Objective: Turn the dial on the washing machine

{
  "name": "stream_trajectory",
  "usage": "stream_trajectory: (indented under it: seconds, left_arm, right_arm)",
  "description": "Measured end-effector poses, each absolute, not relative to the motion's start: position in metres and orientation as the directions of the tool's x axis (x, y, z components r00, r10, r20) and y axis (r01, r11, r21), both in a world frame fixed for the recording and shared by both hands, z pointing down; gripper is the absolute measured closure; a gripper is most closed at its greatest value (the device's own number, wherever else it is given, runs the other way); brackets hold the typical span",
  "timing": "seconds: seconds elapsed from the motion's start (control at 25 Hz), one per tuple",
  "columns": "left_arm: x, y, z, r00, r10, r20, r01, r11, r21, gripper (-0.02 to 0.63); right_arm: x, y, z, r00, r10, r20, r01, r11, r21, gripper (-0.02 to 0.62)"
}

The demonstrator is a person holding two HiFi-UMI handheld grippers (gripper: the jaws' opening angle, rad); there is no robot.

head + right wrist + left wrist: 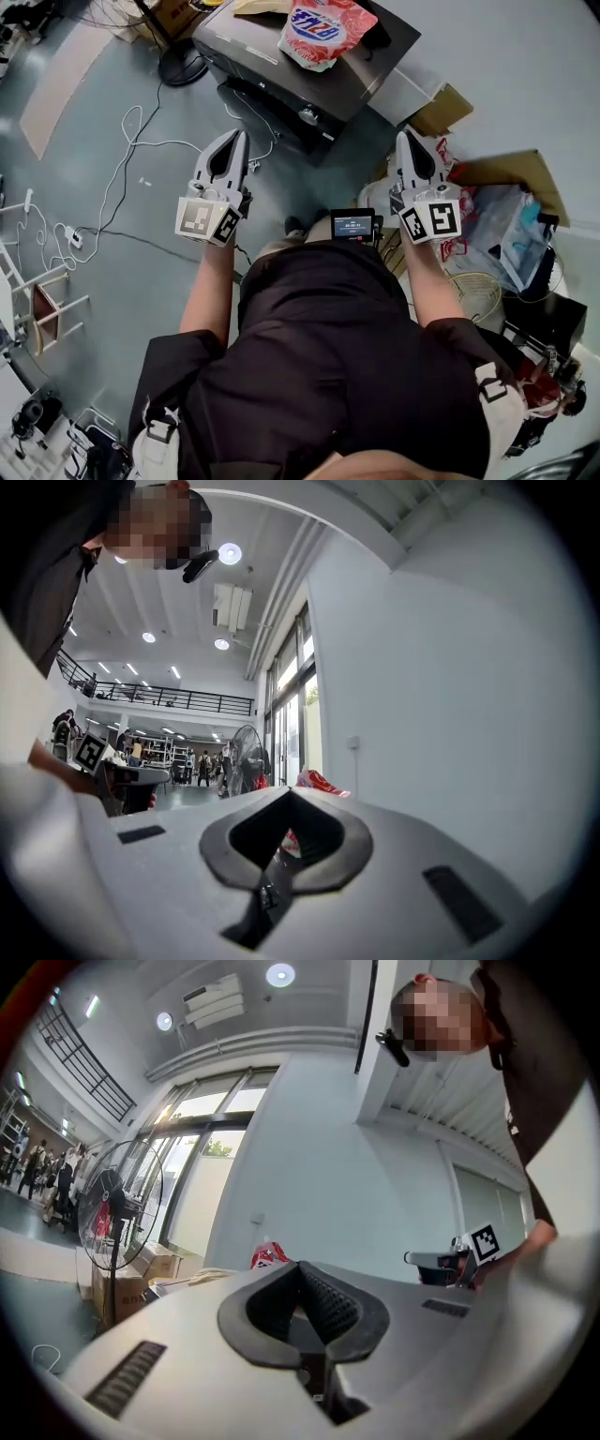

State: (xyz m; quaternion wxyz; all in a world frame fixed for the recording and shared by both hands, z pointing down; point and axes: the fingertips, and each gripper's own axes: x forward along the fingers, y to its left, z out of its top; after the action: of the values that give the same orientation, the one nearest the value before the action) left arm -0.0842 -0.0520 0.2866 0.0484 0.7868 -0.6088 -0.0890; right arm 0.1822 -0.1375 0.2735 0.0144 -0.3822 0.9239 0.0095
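Left of the washing machine [281, 70], white cables [127, 155] trail across open floor [84, 197]. The left gripper [236, 135] is clenched on nothing and is held in front of the machine's left corner, apart from it. The dial [307, 115] sits at the machine's front edge, untouched. A red-and-white detergent bag [323, 28] lies on the machine's top. The right gripper [403, 139], likewise clenched and empty, is held off the machine's right front. Right of the machine stands a cardboard box [442, 108], contents not discernible. Beyond it, plastic bags [511, 230] crowd the floor.

Grey floor [525, 75], white wall [450, 714], tall windows [202, 1110]
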Motion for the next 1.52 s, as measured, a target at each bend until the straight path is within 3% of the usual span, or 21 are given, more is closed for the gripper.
stream_trajectory:
  seconds: [0.36,1.52]
  left_arm:
    - [-0.067,-0.068,0.301,0.234,-0.972,-0.02,-0.948,-0.233,0.219,0.611]
    - [0.056,-0.127,0.336,0.295,-0.948,0.115,-0.949,-0.277,0.153,0.611]
  right_arm:
    - [0.215,-0.154,0.302,-0.666,-0.745,0.017,-0.746,0.666,-0.015,0.594]
    - [0.237,-0.189,0.338,-0.774,-0.631,0.057,-0.632,0.763,-0.134,0.594]
